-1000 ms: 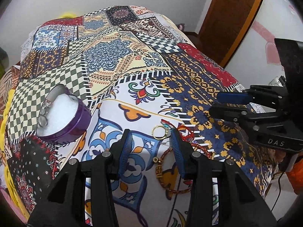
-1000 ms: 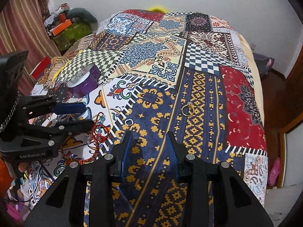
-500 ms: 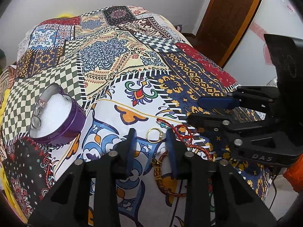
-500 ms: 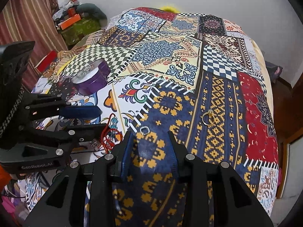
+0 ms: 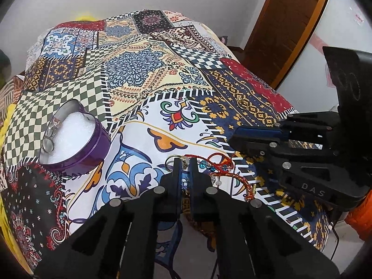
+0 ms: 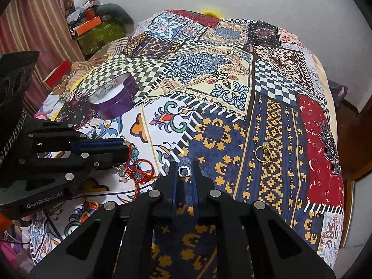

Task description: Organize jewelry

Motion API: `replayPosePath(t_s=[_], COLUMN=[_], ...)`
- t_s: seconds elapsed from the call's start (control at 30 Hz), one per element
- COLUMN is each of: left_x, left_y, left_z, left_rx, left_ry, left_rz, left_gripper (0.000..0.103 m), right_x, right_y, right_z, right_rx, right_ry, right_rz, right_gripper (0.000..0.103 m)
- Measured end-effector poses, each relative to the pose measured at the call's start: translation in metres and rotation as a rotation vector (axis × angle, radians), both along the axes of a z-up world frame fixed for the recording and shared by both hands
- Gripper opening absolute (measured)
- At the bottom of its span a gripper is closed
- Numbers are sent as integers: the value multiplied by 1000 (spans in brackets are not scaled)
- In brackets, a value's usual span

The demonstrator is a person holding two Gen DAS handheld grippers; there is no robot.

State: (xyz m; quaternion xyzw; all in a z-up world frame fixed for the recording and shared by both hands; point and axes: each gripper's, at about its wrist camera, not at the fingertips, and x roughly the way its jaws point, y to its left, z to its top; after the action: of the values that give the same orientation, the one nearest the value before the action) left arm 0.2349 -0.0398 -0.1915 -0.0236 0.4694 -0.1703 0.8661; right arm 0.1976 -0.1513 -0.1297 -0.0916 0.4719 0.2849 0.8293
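Note:
My left gripper [image 5: 182,162] is shut on a gold ring [image 5: 173,161] lying on the patterned bedspread, next to a tangle of red cord bracelets [image 5: 219,162]. My right gripper [image 6: 184,166] is closed around a small silver ring [image 6: 183,171] on the blue and yellow patch. A purple round box [image 5: 76,139] with white foam holds silver rings [image 5: 48,137] at the left; it also shows in the right wrist view [image 6: 114,101]. Another gold ring [image 6: 262,154] lies to the right of my right gripper.
The bed's front edge drops off close below both grippers. A brown door [image 5: 288,23] stands at the right. Clutter and a curtain [image 6: 34,23] are beyond the bed's left side. The left gripper body [image 6: 58,158] sits close to the left of the right one.
Both grippers moved forward and down and closed: the left onto the gold ring, the right onto the small silver ring.

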Motion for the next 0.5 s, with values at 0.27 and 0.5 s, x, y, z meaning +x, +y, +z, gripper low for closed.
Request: replayPosePath(t_s=[0.27,0.5], left_x=[-12,-22], left_y=[7,21], left_z=[12,34], left_rx=[9,-11], left_ry=[-40,-87], left_rz=[21,52], left_gripper=[2,2], right_x=[-8,-14], right_y=[-3,-3], right_z=[16,38], right_rx=[7,27], right_ry=[-26,-66], right_rz=[-12,-20], right_gripper=[9,9])
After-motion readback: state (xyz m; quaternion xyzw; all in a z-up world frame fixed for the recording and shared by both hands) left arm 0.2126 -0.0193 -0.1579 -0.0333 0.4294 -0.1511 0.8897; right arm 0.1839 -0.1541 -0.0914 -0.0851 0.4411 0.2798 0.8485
